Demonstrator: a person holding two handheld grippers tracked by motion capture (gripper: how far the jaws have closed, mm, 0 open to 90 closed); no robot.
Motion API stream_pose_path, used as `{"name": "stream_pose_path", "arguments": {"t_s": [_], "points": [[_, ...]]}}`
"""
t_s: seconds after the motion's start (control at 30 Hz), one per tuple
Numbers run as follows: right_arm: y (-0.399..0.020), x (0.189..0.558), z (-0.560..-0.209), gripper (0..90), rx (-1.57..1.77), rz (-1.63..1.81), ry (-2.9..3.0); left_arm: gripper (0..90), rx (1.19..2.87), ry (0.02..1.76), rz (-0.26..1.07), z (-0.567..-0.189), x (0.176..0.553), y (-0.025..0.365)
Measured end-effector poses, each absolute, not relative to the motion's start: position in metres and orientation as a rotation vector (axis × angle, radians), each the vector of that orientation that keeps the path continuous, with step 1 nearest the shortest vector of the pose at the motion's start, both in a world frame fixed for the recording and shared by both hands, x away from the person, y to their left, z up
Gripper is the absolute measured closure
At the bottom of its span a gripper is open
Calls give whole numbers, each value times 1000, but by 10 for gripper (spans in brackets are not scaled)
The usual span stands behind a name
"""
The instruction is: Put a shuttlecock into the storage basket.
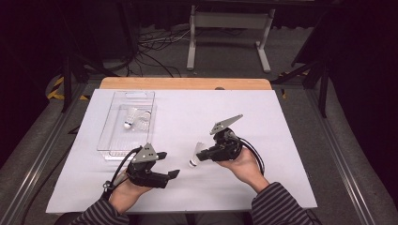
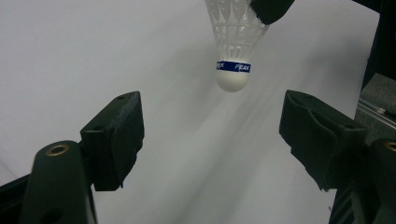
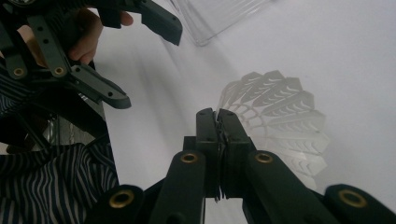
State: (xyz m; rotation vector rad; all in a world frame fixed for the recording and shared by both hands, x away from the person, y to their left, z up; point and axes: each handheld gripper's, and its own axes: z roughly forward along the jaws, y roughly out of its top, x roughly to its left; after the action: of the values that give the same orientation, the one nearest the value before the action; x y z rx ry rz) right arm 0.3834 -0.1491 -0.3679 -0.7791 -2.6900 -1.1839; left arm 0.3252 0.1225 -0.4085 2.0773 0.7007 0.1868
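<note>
A white plastic shuttlecock (image 1: pixel 195 156) with a blue band hangs just above the white table sheet, cork end toward the left. My right gripper (image 1: pixel 202 154) is shut on the rim of its skirt. In the right gripper view the jaws (image 3: pixel 217 114) meet on the skirt's edge, and the skirt (image 3: pixel 280 121) fans out to the right. My left gripper (image 1: pixel 169 164) stands open a short way left of the cork. In the left gripper view its two jaws (image 2: pixel 210 130) are spread wide, with the cork (image 2: pixel 232 80) ahead of them and nothing between them.
A clear plastic tray (image 1: pixel 105 136) lies at the far left of the table, holding two more shuttlecocks (image 1: pixel 130 117). The white sheet (image 1: pixel 263 122) covers most of the wooden table. Cables and a white frame stand on the floor beyond.
</note>
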Motion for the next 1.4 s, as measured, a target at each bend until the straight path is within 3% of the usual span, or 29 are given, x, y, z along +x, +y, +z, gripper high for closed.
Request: {"name": "stream_pose_path", "arguments": {"t_s": [0.83,1.4], "points": [[-123,380,-364,884,-676,-1202,-2662,299,2157,660,112,-414,336,98],[-115,378,-366,883,-646,-1201,-2640,518,2218,648,70,-416,338,92]]}}
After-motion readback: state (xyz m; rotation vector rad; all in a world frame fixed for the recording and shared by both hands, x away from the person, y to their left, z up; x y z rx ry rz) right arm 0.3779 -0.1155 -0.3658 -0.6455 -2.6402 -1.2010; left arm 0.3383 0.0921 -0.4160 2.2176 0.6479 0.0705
